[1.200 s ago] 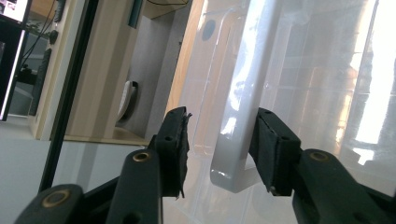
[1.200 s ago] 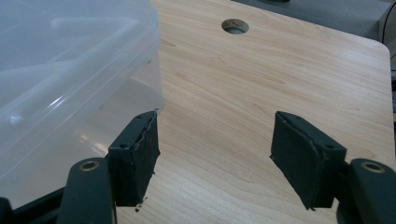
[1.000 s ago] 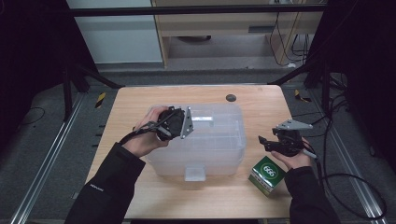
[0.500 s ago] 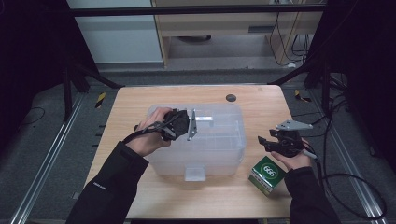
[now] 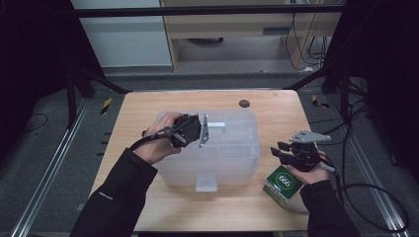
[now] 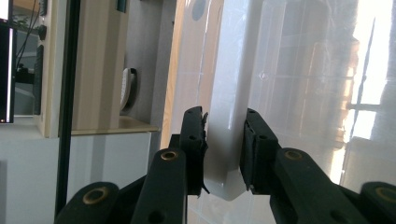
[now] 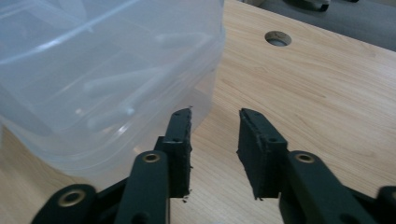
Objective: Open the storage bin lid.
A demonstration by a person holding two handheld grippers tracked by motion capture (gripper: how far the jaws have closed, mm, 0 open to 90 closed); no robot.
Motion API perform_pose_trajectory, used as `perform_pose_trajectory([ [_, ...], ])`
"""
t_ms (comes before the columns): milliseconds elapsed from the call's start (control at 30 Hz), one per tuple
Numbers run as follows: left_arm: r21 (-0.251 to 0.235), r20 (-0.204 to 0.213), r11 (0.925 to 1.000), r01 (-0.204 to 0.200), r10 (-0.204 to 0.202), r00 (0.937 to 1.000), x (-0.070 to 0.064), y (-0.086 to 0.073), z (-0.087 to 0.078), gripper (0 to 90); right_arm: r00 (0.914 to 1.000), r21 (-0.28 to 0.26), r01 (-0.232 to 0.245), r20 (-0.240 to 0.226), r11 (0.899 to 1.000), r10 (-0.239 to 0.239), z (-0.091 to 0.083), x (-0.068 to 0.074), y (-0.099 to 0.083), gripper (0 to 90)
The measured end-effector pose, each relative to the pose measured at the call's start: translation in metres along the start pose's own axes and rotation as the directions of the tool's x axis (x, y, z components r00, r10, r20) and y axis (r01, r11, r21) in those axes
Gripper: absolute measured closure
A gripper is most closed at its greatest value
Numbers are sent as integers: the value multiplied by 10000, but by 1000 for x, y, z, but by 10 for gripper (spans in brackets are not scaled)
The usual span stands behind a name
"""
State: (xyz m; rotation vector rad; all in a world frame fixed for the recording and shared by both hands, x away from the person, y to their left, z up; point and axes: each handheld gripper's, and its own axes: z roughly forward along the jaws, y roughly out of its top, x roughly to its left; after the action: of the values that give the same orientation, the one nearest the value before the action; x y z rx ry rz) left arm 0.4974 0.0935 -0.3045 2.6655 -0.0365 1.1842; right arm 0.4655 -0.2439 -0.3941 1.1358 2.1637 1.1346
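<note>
A translucent plastic bin (image 5: 232, 153) with a lid stands in the middle of the wooden table (image 5: 143, 108). My left gripper (image 5: 196, 131) lies over the bin's left part. In the left gripper view it (image 6: 224, 135) is shut on the lid's white rim (image 6: 229, 158), one jaw on each side. My right gripper (image 5: 277, 151) hovers just right of the bin, open, with nothing between its jaws. In the right gripper view it (image 7: 215, 121) points past the bin's rounded corner (image 7: 93, 70) over bare wood. A green box (image 5: 282, 183) lies under the right hand.
A round cable hole (image 5: 243, 103) sits in the table behind the bin, also seen as a hole (image 7: 278, 38) ahead of the right gripper. Dark frame posts and cables flank the table. A cabinet stands beyond the far edge.
The left gripper has shifted slightly to the right over the bin. The right gripper has edged left toward the bin's side.
</note>
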Motion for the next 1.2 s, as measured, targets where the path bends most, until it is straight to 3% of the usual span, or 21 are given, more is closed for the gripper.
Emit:
perform_pose_trajectory([
  [467, -112, -139, 9989, 451, -453, 9989, 11, -1, 1, 716, 9978, 129, 93, -655, 9999, -84, -6, 14, -1, 886],
  [667, -445, -200, 9951, 881, -891, 9958, 16, -3, 4, 709, 9965, 132, 191, -818, 9997, -179, -6, 20, -2, 900],
  [1200, -370, -515, 9898, 1379, -1397, 9889, 33, -3, 9, 695, 9903, 272, 360, -1355, 9990, -320, -4, 30, -6, 900],
])
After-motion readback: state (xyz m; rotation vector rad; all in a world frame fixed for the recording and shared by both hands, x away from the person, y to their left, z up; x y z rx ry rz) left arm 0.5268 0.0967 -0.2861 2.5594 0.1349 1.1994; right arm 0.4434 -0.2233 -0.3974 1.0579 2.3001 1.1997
